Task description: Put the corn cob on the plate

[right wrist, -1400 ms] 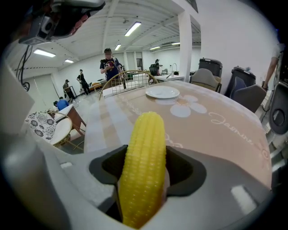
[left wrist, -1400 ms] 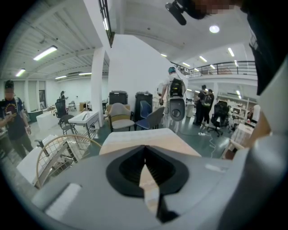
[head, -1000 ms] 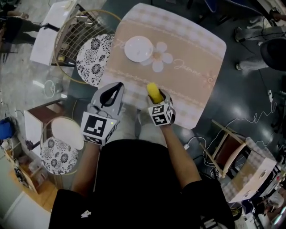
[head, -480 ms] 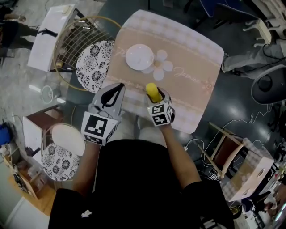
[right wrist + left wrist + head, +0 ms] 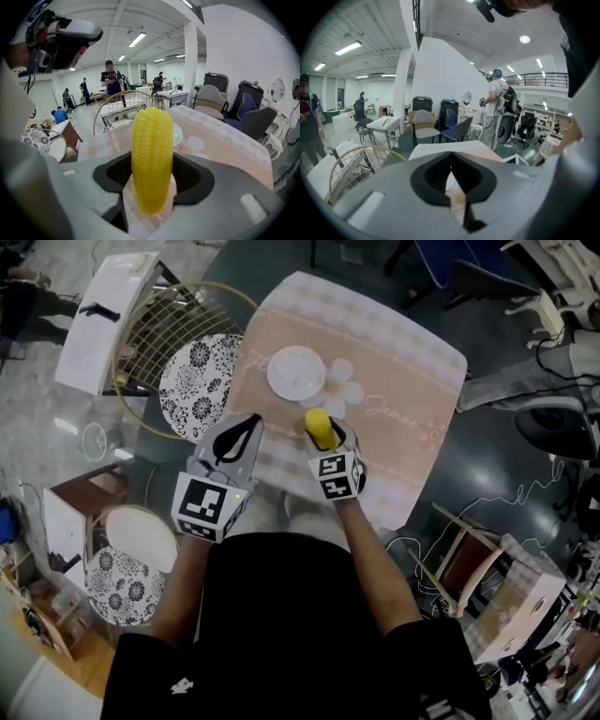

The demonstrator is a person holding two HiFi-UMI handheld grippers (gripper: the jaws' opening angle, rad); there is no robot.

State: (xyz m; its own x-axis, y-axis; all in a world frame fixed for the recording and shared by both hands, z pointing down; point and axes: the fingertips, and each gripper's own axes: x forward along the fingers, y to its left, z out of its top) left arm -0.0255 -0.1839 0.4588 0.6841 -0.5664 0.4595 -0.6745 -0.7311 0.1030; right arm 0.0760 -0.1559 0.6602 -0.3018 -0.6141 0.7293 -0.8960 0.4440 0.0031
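A yellow corn cob (image 5: pixel 151 159) stands upright between the jaws of my right gripper (image 5: pixel 324 431), which is shut on it. In the head view the corn cob (image 5: pixel 321 427) hangs over the near part of the table, just short of the white plate (image 5: pixel 295 372). That plate (image 5: pixel 176 135) shows behind the cob in the right gripper view. My left gripper (image 5: pixel 243 427) hovers over the table's near left edge, its jaws closed together with nothing between them (image 5: pixel 451 176).
The table carries a beige checked cloth (image 5: pixel 403 352) with a flower print. A round patterned stool (image 5: pixel 194 371) and a wire chair back (image 5: pixel 155 320) stand at the left. Another stool (image 5: pixel 122 563) is at lower left, a wooden chair (image 5: pixel 469 559) at right.
My right gripper has carried the corn cob a little farther forward, toward the plate. The left gripper has barely moved.
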